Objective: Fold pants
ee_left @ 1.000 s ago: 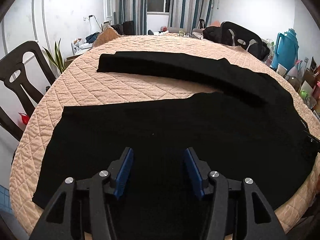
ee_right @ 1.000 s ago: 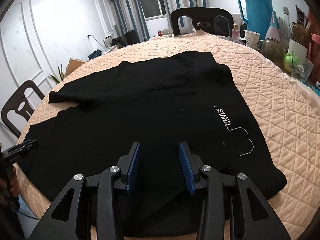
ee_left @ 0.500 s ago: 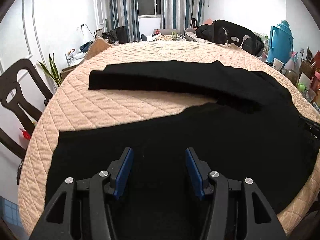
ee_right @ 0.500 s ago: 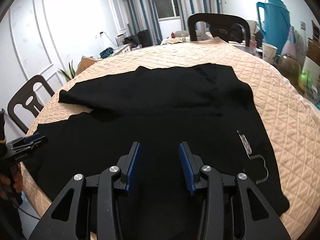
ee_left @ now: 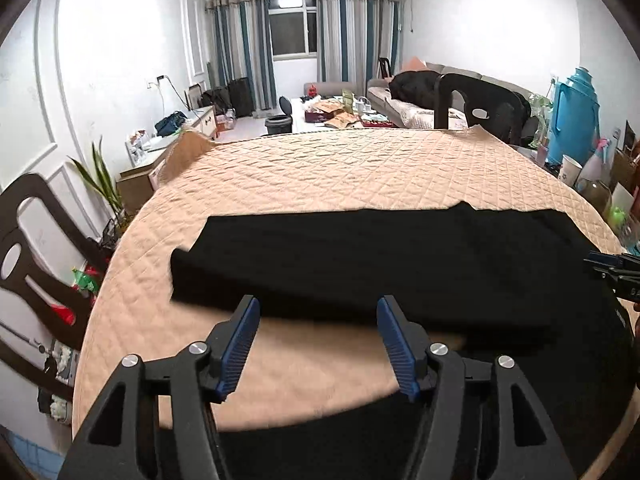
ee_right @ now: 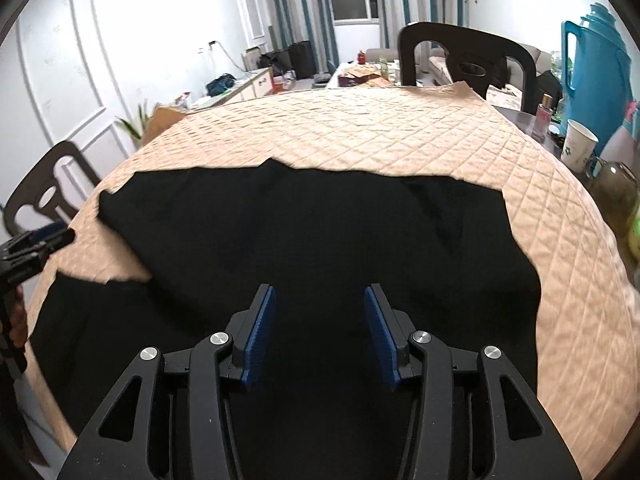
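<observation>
While both tools are held above the near rim with jaws spread wide and nothing gripped, bare quilted table cover (ee_left: 360, 168) is left beyond. The left gripper (ee_left: 318, 340) is seen over a cover strip between the 2 legs of the black pants (ee_left: 380, 264). The right gripper (ee_right: 320, 332) is seen over the pants' broad part, which spreads ahead.
</observation>
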Available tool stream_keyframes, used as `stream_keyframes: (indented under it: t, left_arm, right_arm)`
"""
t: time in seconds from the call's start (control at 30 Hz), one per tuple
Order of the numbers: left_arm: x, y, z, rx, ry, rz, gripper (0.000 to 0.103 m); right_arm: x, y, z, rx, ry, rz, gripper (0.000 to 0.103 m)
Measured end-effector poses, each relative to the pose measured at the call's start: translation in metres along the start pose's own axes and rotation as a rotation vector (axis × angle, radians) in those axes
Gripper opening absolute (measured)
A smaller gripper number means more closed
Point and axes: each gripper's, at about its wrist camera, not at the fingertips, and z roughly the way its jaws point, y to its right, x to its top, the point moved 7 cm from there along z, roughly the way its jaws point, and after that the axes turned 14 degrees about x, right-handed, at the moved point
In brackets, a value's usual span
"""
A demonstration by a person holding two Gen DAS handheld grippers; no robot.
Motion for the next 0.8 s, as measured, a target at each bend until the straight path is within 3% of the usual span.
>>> stream_keyframes:
  t: [0.07,0.23,0.47,0.63,0.8]
  left_arm:
    - [0.011,0.006,0.019,-0.019,-0.025,0.007,0.067]
    - [0.037,0.020,0.065,0.014,-0.049,0.042,0.068]
    - [0.050,0.043,0.123,-0.012,-0.162,0.069,0.070]
    - [0.043,0.055,0.139,-0.013,-0.194,0.087,0.071]
    - [0.042,0.059,0.139,-0.002,-0.155,0.084,0.074]
  right_arm:
    - [0.013,0.008,0.014,-0.023,-0.023,-0.006,0.047]
    - [0.038,0.021,0.049,-0.049,-0.098,-0.033,0.048]
    - [0.069,0.038,0.079,-0.051,-0.132,0.001,0.048]
    - [0.069,0.047,0.102,-0.082,-0.202,-0.006,0.048]
    - [0.071,0.047,0.106,-0.102,-0.184,-0.005,0.051]
